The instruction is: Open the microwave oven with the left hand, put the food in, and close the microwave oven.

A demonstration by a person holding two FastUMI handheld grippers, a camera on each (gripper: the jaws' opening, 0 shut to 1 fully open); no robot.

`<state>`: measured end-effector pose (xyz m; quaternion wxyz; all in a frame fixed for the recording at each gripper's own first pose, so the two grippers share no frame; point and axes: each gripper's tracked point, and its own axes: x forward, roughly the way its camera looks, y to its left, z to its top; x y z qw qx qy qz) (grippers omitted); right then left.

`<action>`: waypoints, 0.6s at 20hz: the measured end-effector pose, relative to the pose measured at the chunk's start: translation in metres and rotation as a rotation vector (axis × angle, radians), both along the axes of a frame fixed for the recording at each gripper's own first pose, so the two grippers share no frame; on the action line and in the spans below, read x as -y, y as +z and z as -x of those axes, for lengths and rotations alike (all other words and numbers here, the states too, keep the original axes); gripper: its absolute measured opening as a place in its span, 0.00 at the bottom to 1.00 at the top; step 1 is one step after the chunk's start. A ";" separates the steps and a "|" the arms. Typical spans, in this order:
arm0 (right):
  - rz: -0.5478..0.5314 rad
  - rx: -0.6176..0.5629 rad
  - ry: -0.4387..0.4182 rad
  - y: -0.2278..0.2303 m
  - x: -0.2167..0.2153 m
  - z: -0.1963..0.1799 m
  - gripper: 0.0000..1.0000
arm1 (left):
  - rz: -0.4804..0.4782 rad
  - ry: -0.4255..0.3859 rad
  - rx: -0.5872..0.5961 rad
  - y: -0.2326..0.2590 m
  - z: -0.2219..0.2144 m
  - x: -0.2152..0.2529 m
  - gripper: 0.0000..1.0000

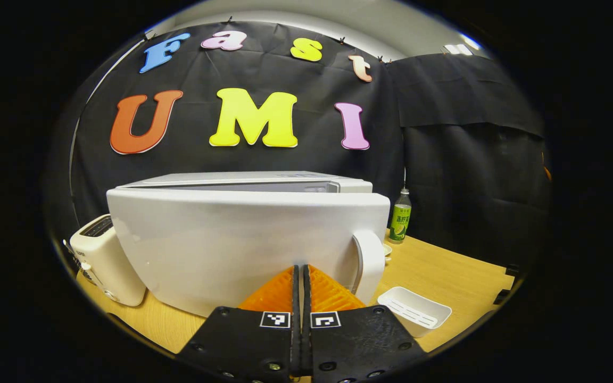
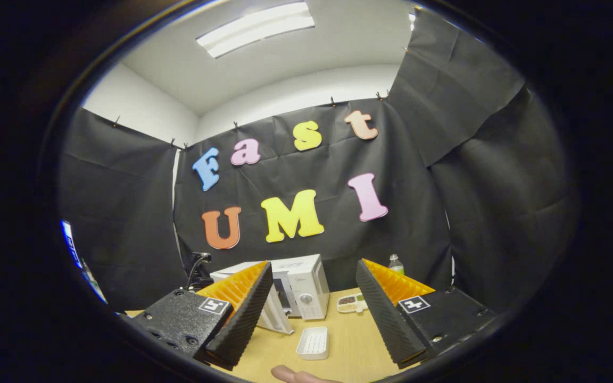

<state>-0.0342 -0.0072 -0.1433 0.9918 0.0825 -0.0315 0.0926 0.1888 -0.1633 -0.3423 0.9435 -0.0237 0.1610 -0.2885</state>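
Left gripper view: left gripper (image 1: 301, 276) closed and empty, right against the white microwave's swung-open door (image 1: 242, 244). Right gripper (image 2: 312, 314) gapes wide; a small food tray (image 2: 353, 303), perhaps, lies beside the white box-shaped microwave oven (image 2: 301, 284).

Black cloth (image 2: 125, 213) drapes the walls ahead of the tongs. A ceiling light (image 2: 256, 34) glows overhead. The wooden surface (image 1: 445, 266) lies below.
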 end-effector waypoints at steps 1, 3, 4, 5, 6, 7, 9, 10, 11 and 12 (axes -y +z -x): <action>0.004 -0.007 -0.004 -0.004 0.003 -0.004 1.00 | -0.007 0.005 0.008 -0.001 -0.007 0.003 0.00; 0.005 -0.029 -0.001 -0.015 0.007 -0.011 1.00 | -0.002 0.021 0.009 -0.004 -0.019 0.010 0.00; 0.002 -0.040 0.006 -0.019 0.007 -0.013 0.91 | 0.006 0.028 0.007 -0.006 -0.025 0.014 0.00; -0.001 -0.048 0.004 -0.022 0.010 -0.016 0.91 | 0.014 0.036 0.003 -0.007 -0.031 0.017 0.00; 0.003 -0.058 -0.001 -0.026 0.014 -0.021 0.91 | 0.016 0.042 -0.001 -0.009 -0.036 0.020 0.00; 0.014 -0.067 -0.014 -0.029 0.016 -0.025 0.91 | 0.015 0.050 -0.002 -0.009 -0.043 0.022 0.00; 0.057 -0.086 -0.056 -0.037 0.026 -0.031 0.90 | 0.012 0.071 -0.011 -0.013 -0.056 0.027 0.00; 0.084 -0.091 -0.082 -0.038 0.030 -0.033 1.00 | 0.008 0.086 -0.026 -0.015 -0.060 0.027 0.00; 0.109 -0.093 -0.102 -0.039 0.033 -0.034 1.00 | 0.019 0.087 -0.025 -0.013 -0.063 0.031 0.00; 0.127 -0.093 -0.115 -0.039 0.033 -0.033 1.00 | 0.020 0.091 -0.014 -0.012 -0.067 0.033 0.00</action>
